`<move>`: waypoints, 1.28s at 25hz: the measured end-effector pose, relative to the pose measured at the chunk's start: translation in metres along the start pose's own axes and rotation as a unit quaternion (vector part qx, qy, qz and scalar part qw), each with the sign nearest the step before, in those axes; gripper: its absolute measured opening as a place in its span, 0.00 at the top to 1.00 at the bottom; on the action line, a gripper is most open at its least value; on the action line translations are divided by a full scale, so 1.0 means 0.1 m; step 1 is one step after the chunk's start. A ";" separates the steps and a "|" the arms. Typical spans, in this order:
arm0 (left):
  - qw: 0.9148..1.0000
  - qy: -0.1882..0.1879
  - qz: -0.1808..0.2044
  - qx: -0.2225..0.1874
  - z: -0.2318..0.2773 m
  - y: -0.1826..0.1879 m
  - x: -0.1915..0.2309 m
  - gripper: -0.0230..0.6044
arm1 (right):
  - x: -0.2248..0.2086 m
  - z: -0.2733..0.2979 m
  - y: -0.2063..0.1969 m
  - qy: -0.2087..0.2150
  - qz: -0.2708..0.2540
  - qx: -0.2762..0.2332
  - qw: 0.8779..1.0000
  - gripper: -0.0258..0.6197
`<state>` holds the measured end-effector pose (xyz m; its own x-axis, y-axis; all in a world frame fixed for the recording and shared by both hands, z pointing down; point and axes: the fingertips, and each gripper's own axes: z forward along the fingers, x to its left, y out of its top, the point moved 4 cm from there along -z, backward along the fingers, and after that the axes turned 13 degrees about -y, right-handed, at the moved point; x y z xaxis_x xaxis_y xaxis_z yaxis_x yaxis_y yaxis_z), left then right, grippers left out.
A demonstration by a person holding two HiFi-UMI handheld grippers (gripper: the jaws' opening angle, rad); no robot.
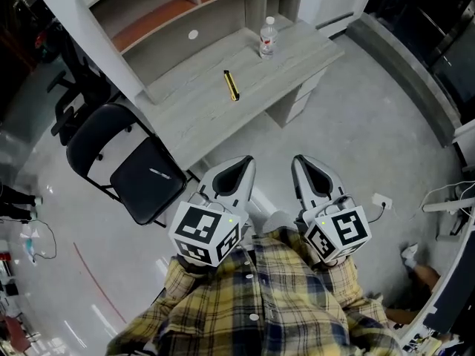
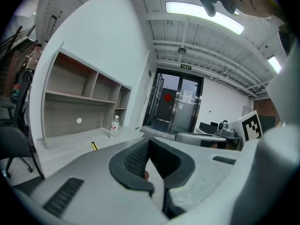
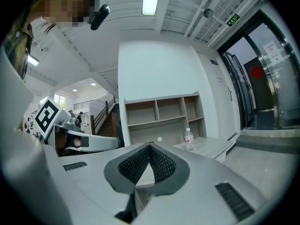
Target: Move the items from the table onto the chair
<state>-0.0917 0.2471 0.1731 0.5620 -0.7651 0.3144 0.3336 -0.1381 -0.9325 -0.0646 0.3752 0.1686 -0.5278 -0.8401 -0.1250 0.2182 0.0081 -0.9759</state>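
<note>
A clear water bottle (image 1: pixel 268 37) with a red label stands near the far right end of the grey desk (image 1: pixel 200 113). A yellow and black pen-like item (image 1: pixel 231 84) lies on the desk's middle. A black folding chair (image 1: pixel 126 162) stands left of the desk, its seat bare. My left gripper (image 1: pixel 245 162) and right gripper (image 1: pixel 300 162) are both shut and hold nothing, held close to my body, well short of the desk. The bottle (image 2: pixel 114 126) and the yellow item (image 2: pixel 94 146) appear far off in the left gripper view; the bottle (image 3: pixel 189 139) also in the right gripper view.
An open shelf unit (image 1: pixel 185 6) rises at the back of the desk. A black office chair (image 1: pixel 70 102) stands behind the folding chair. A white power strip (image 1: pixel 381 200) with cable lies on the floor at the right. Glass doors (image 2: pixel 176 104) stand beyond the desk.
</note>
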 end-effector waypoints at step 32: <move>0.980 0.188 -0.059 -0.024 1.90 0.67 1.54 0.96 | -1.71 2.42 0.40 0.141 -0.018 0.076 0.987 0.93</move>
<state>0.1608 0.2392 0.1931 0.1996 -0.9182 0.3421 0.3380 -0.2632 -0.9036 0.2332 0.3882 0.1945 -0.7408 -0.6534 -0.1561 0.3043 -0.1192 -0.9451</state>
